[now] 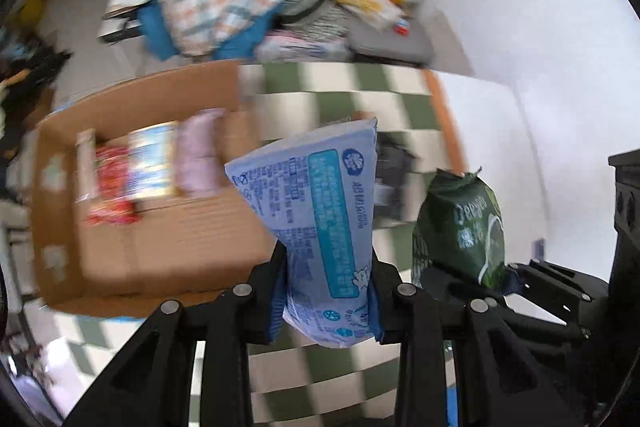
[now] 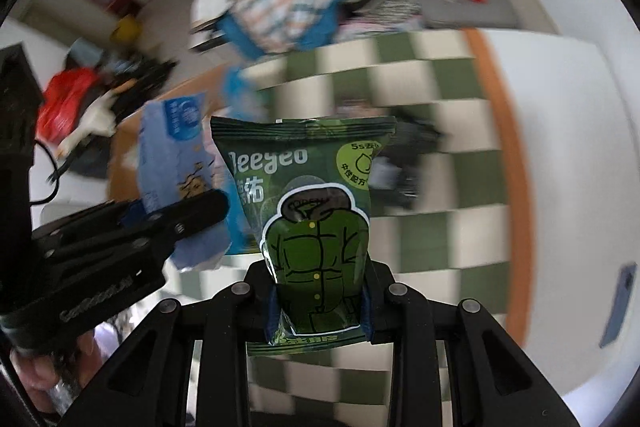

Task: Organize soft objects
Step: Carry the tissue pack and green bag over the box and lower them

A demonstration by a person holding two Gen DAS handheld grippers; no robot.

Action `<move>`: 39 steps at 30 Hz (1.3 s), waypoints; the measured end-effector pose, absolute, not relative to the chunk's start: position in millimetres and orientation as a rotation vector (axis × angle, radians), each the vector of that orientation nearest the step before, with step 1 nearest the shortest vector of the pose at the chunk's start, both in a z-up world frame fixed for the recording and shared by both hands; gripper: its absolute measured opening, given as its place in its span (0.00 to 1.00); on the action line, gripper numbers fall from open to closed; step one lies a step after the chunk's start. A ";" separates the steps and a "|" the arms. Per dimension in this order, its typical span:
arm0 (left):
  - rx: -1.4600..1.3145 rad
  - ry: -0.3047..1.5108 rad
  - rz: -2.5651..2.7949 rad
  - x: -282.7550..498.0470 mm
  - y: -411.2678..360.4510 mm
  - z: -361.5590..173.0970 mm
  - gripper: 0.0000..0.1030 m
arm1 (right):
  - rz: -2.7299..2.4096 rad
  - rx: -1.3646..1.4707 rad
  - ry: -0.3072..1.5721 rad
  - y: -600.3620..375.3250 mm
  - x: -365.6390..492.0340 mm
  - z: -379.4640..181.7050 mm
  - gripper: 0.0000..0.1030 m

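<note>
The left gripper [image 1: 326, 291] is clamped on a light-blue wipes pack [image 1: 316, 227], held upright just right of the cardboard box [image 1: 132, 243]. The right gripper [image 2: 320, 307] pinches a dark-green wipes pack [image 2: 312, 227] (a jacket drawing on its front), farther right of the box. Both packs hang above the green-checkered cloth [image 2: 440, 227]. Inside the box, 3 blurred packs [image 1: 160, 163] lie along its far wall; its near floor is bare cardboard.

The pack [image 1: 320, 211] is pale blue with a teal panel; the pouch [image 2: 316, 227] is dark green with a lighter green jacket drawing. The tabletop cloth [image 1: 400, 95] is green-and-cream check — the box [image 1: 160, 239] plain brown, the tools [image 1: 326, 291] black.
</note>
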State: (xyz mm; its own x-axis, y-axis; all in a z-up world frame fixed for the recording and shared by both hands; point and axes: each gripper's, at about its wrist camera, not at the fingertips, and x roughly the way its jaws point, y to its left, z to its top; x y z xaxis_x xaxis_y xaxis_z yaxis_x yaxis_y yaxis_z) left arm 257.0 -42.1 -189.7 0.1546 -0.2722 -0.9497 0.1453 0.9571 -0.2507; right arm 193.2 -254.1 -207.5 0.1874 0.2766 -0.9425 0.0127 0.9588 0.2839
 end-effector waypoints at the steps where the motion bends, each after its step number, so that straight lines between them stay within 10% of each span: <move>1: -0.111 1.386 -0.272 256.9 -20.3 -190.1 0.29 | 0.222 0.243 1.379 -229.5 195.1 -206.8 0.31; 13: -0.214 1.548 -0.009 281.2 169.9 -262.3 0.29 | 0.457 0.296 1.493 -15.6 220.8 -256.3 0.31; 30: -0.286 1.705 -0.009 293.1 206.8 -311.4 0.43 | 0.408 0.297 1.577 52.3 260.7 -348.7 0.33; 34: -0.296 1.702 -0.004 291.2 208.9 -309.1 0.44 | 0.394 0.309 1.582 48.1 260.8 -352.4 0.59; 39: -0.276 1.687 0.000 288.2 210.5 -306.3 0.57 | 0.390 0.272 1.573 47.2 260.3 -345.6 0.63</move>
